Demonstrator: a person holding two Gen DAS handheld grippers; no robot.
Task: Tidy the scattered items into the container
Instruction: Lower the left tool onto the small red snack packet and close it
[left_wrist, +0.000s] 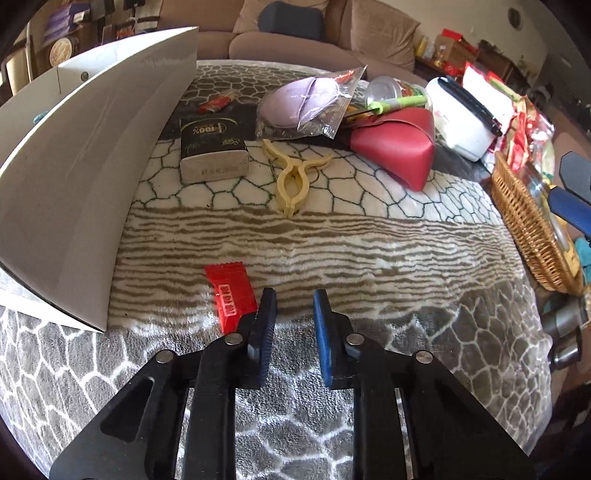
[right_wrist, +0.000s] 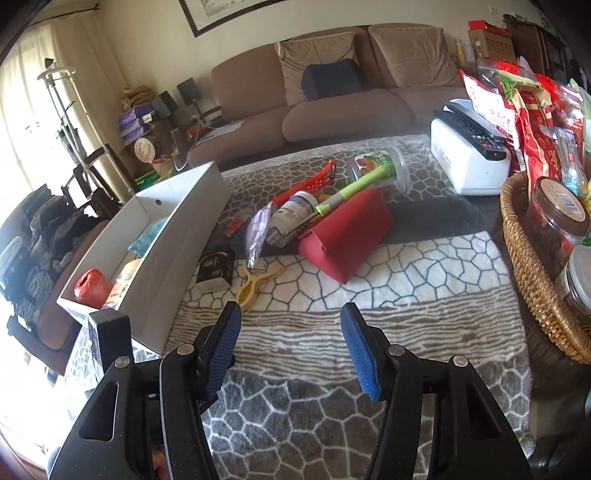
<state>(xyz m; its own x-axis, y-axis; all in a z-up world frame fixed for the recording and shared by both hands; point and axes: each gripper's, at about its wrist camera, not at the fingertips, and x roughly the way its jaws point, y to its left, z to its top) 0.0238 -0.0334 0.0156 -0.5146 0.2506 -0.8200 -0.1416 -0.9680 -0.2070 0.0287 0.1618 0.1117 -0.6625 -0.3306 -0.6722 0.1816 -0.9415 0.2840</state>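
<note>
1. Left gripper (left_wrist: 294, 301): jaws spread a little, nothing between them, low over the patterned blanket (left_wrist: 369, 258).
2. Red sachet (left_wrist: 231, 295): flat on the blanket, just left of the left jaw's tip, its near corner hidden behind that jaw (contact cannot be told).
3. Right gripper (right_wrist: 291, 314): jaws spread wide, nothing between them, above the striped band of the blanket (right_wrist: 369, 332).
4. Yellow clothes peg (left_wrist: 291, 177): straight ahead of the left jaws, well apart; in the right wrist view (right_wrist: 255, 284) just beyond the left jaw's tip.
5. Black-and-white packet (left_wrist: 214, 155): ahead and left of the left jaws, beside the peg.
6. White container (right_wrist: 166, 243): left of both grippers, its side wall (left_wrist: 92, 166) tall beside the left jaws; holds a red-orange ball (right_wrist: 90, 286), a teal item and a packet.
7. Red pouch (right_wrist: 347, 236): farther ahead and right of the peg, with a green pen (right_wrist: 354, 188) lying across its top.
8. Clear bag with a lilac item (left_wrist: 306, 103): beyond the peg, left of the pouch.
9. Wicker basket (right_wrist: 528, 273): far right of the jaws, filled with jars.
</note>
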